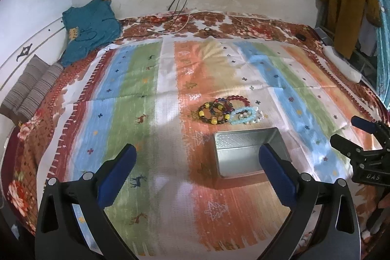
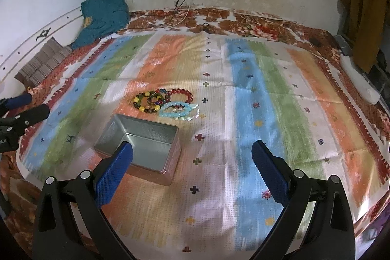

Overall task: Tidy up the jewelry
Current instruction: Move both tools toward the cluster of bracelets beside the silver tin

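Several bead bracelets lie in a cluster on the striped cloth: a yellow-and-dark one (image 1: 213, 113) (image 2: 145, 103), a red one (image 1: 240, 100) (image 2: 181, 94), a multicolour one (image 1: 222, 106) (image 2: 158, 97) and pale blue ones (image 1: 246, 115) (image 2: 179, 111). An open, empty metal tin (image 1: 251, 152) (image 2: 143, 145) sits just in front of them. My left gripper (image 1: 197, 157) is open and empty, above the cloth left of the tin. My right gripper (image 2: 192, 155) is open and empty, right of the tin. Each gripper shows in the other's view, the right (image 1: 365, 138) and the left (image 2: 22, 109).
The striped cloth (image 1: 151, 79) (image 2: 280, 89) covers a floral bedspread (image 1: 26, 138). A teal garment (image 1: 90, 26) and a striped cushion (image 1: 31, 89) lie at the back left. Cables (image 1: 180, 16) run from a wall socket. A white object (image 1: 343, 65) lies at the right edge.
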The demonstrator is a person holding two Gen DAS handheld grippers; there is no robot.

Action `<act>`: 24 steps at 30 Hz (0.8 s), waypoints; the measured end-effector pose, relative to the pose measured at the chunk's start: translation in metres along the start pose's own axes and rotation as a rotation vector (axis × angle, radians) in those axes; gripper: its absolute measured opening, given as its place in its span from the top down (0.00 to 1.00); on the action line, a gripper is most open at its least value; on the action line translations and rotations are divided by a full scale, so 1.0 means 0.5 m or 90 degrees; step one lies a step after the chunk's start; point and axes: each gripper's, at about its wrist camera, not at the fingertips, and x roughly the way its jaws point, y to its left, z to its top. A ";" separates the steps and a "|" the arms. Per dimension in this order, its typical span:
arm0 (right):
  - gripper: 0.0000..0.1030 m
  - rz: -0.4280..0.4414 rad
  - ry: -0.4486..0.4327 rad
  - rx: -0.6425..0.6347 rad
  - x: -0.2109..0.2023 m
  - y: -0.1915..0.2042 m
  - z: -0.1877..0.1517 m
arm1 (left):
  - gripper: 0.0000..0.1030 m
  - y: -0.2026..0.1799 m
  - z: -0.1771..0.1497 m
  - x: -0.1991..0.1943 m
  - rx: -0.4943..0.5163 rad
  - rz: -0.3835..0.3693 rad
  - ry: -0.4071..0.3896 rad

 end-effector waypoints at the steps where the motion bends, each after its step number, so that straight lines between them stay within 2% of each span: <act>1: 0.04 -0.003 0.000 -0.004 0.004 0.000 0.004 | 0.05 -0.001 0.003 0.003 0.003 0.004 -0.001; 6: 0.04 0.003 0.007 0.007 0.021 -0.009 0.022 | 0.05 -0.009 0.025 0.027 0.015 0.025 -0.001; 11: 0.04 0.015 0.022 0.022 0.049 -0.011 0.042 | 0.05 -0.008 0.050 0.075 0.010 0.015 0.035; 15: 0.04 0.016 0.031 0.030 0.073 -0.009 0.057 | 0.05 -0.016 0.066 0.105 0.023 0.036 0.045; 24: 0.04 0.004 0.060 0.021 0.130 -0.012 0.084 | 0.05 -0.008 0.094 0.162 0.013 0.043 0.077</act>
